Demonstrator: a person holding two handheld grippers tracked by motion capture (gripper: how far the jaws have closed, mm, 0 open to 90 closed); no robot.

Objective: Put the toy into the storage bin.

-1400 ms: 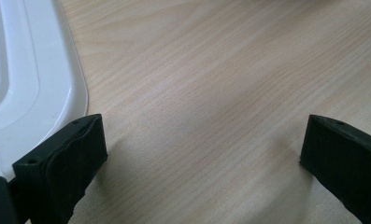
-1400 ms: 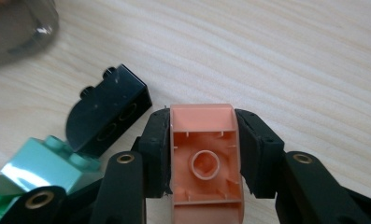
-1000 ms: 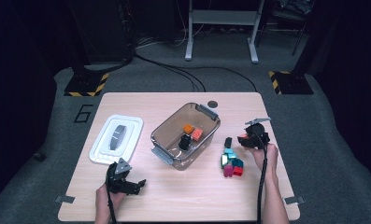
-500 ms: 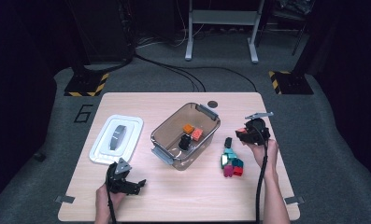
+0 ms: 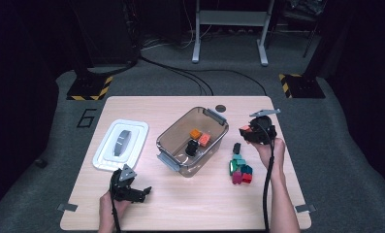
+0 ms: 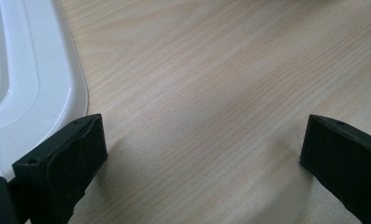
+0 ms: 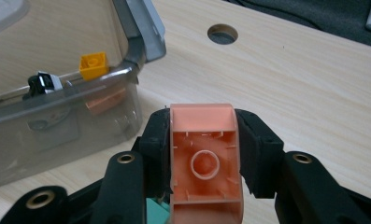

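Beside the clear bin (image 5: 192,141), loose blocks (image 5: 240,170).

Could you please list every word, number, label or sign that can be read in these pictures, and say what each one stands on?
"6": a large dark numeral on the grey floor carpet, beside the left far corner of the light wooden table.
Yellow and black hazard stripes, a sign without words, mark the dark stand bases on the floor.
The white plastic lid, the clear grey plastic box and the coloured building bricks show no readable writing.
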